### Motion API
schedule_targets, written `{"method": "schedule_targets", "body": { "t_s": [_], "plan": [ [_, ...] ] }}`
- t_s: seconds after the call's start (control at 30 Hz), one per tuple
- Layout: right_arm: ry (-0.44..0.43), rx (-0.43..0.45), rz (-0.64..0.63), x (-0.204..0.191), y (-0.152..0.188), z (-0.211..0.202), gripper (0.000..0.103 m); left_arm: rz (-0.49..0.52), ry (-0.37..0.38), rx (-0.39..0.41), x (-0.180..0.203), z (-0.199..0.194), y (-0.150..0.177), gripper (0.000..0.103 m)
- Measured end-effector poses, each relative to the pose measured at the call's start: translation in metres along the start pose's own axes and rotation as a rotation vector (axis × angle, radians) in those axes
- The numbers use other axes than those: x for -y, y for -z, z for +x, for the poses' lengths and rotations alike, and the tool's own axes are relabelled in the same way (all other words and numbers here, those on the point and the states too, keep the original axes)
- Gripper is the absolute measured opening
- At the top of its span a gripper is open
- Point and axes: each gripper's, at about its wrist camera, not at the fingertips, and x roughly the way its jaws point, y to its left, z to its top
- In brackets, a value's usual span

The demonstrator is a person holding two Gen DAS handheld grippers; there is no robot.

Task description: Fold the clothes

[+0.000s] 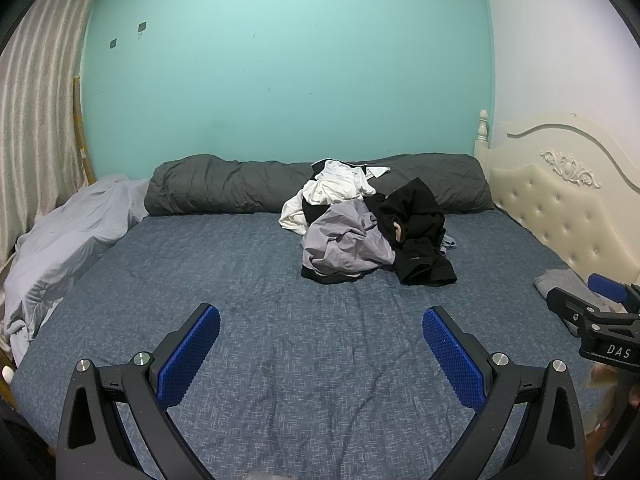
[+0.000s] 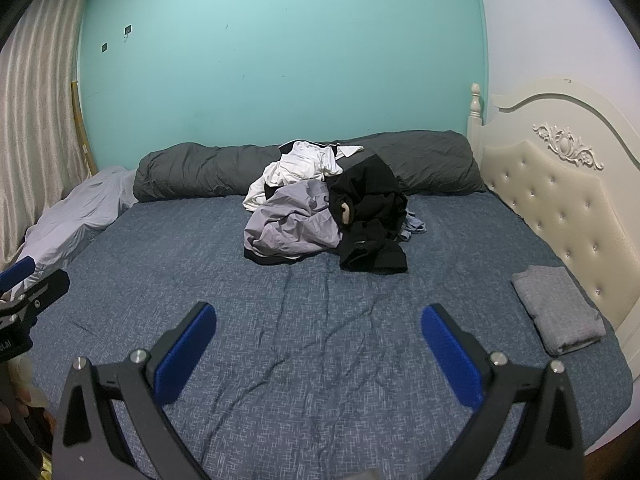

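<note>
A heap of unfolded clothes (image 1: pixel 368 224) (image 2: pixel 324 220) lies at the far middle of the bed: a white garment (image 1: pixel 336 188) at the back, a lilac-grey one (image 1: pixel 344 244) in front, a black one (image 1: pixel 420 232) to the right. A folded grey garment (image 2: pixel 558 308) rests by the headboard on the right. My left gripper (image 1: pixel 321 350) hovers open over bare sheet, well short of the heap. My right gripper (image 2: pixel 319 346) is likewise open with nothing between its blue pads (image 2: pixel 450 352). Each gripper shows at the edge of the other's view.
The bed has a blue-grey patterned sheet (image 1: pixel 280 320). A dark grey rolled duvet (image 1: pixel 224 184) lies along the teal wall. A pale lilac blanket (image 1: pixel 72 236) is bunched at the left beside a striped curtain (image 1: pixel 36 100). A cream tufted headboard (image 2: pixel 560 192) bounds the right side.
</note>
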Motion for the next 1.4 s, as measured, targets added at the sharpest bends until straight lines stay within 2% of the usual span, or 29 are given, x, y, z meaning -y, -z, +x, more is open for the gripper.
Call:
{"method": "schedule_targets", "body": {
  "t_s": [1.4],
  "plan": [
    [0.001,-0.014,0.000,-0.0002,-0.0012,0.0037,0.103,-0.004,0.000,-0.012,0.0005,0.0082,0.0024,0.103]
  ]
}}
